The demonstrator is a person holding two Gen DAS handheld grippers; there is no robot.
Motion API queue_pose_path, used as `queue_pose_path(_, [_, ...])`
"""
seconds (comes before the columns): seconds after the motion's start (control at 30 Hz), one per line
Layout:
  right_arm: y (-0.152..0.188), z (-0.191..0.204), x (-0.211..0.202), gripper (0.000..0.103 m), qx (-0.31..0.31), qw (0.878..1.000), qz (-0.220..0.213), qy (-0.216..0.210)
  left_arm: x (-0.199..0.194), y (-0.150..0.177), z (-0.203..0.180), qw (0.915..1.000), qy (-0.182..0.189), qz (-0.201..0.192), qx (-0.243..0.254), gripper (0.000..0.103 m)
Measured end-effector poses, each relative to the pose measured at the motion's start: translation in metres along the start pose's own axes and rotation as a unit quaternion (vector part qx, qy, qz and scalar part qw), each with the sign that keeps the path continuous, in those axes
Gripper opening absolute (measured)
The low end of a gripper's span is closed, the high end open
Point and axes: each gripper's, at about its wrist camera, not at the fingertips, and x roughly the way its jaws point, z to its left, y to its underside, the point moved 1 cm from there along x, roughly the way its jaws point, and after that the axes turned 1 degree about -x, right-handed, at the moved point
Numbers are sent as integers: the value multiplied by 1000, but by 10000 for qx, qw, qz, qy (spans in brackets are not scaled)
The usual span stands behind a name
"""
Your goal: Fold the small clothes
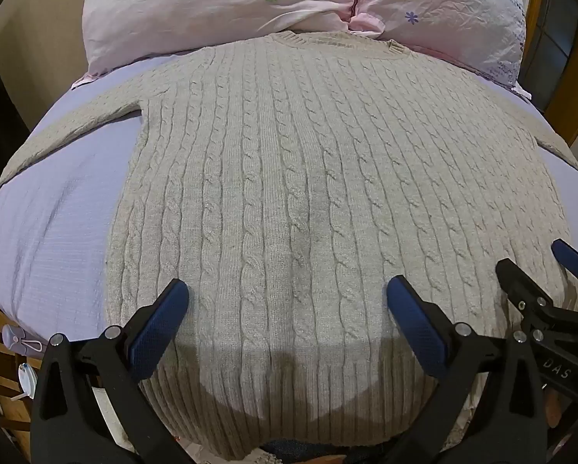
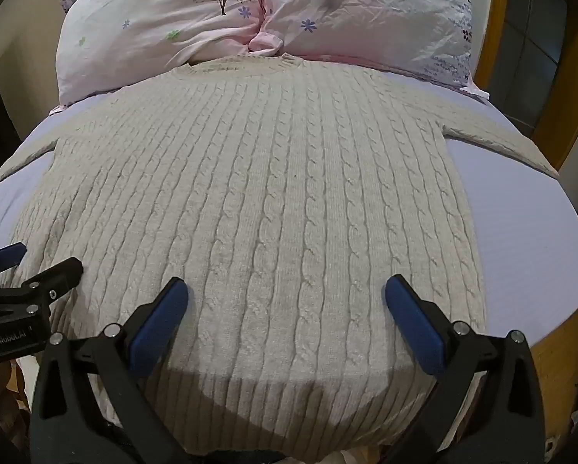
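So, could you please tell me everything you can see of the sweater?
The sweater is a pale grey-beige cable knit with a ribbed hem and ribbed crew neck. It lies flat and unfolded on the lavender bedsheet, sleeves spread outward, collar against the pink floral pillows. Both open grippers hover above its hem; contact is not evident.

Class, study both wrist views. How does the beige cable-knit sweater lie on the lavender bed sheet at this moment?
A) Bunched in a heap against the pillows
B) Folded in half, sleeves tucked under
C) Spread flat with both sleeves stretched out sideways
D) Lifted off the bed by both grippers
C: the beige cable-knit sweater lies flat on the lavender bed sheet, one sleeve out to one side and the other sleeve out to the opposite side, with both grippers open.
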Motion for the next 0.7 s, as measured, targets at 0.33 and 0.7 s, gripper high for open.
queue_pose_path(0.33, [0,0,2,101,-4,10000,17,3,0,0,0,10000,-1,-6,1,102])
queue_pose_path(0.7, [1,0,1,101,-3,10000,16,4,0,0,0,10000,-2,-9,1,102])
